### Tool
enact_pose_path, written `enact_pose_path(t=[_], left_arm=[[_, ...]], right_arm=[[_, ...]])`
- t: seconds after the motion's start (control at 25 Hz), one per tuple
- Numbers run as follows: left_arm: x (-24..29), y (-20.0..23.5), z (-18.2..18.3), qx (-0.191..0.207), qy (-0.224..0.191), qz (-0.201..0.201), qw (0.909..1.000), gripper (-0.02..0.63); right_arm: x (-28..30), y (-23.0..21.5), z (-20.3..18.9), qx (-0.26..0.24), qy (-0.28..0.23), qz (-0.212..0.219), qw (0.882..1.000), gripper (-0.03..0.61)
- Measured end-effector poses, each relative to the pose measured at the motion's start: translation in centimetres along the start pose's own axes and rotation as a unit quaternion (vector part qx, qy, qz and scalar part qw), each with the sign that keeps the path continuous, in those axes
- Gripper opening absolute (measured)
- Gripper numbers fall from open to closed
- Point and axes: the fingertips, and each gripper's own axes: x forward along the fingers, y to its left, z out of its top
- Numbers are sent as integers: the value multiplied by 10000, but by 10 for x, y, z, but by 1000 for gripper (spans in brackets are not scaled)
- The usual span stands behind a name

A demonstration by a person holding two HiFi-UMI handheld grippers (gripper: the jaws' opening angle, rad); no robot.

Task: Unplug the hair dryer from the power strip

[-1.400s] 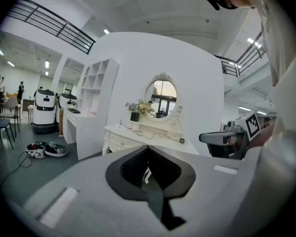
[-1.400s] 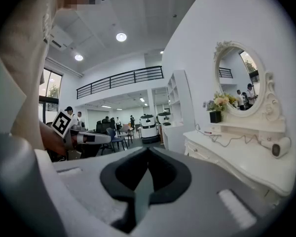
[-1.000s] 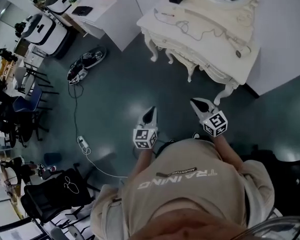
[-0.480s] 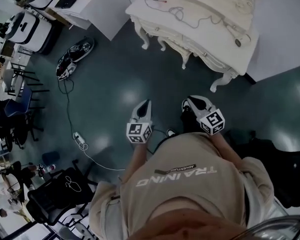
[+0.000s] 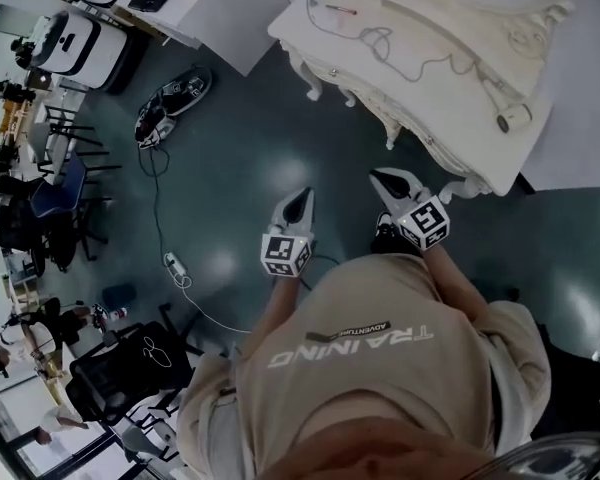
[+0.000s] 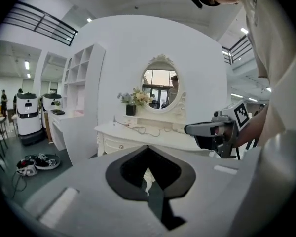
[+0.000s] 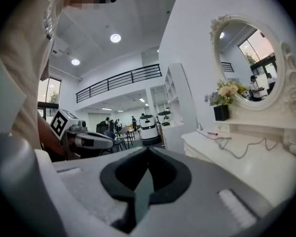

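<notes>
Close before the person's chest, the left gripper (image 5: 299,200) and the right gripper (image 5: 382,178) are held side by side above the dark floor (image 5: 250,138), each with its jaws pressed together on nothing; beyond them stands a white dressing table (image 5: 430,108); the hair dryer (image 5: 512,118) lies at its right end; its cord (image 5: 420,72) snakes leftward over the top toward the power strip (image 5: 335,8) near the far left corner.
</notes>
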Motion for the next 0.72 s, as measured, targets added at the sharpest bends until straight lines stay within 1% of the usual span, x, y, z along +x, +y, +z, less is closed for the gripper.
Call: enact_pose_path(t=[0.04,0.12,0.24,0.36,0.44,0.56,0.72], left_arm=[[12,3,3,58,24,38,10000,6],[34,12,7,24,41,125,9999,6],[61,34,11,-134,36,351,9993,6],[77,49,14,-395,31,493,9980,6],[83,57,13,-433,114,484,9978,6],[96,78,9,-387,252,363,9983,6],[104,118,6,-425,246,135,9987,6]], right_arm=[[6,-12,0,-29,64,-3,10000,5],[18,-35,-1,46,132,6,9999,5],[42,-57,0,21,233,138,9996,5],[62,-71,0,8,379,305,9988,5],[76,-76,1,21,460,382,9982,5],[102,-83,0,25,587,428,9974,5],[139,-80,3,-2,647,253,9976,5]])
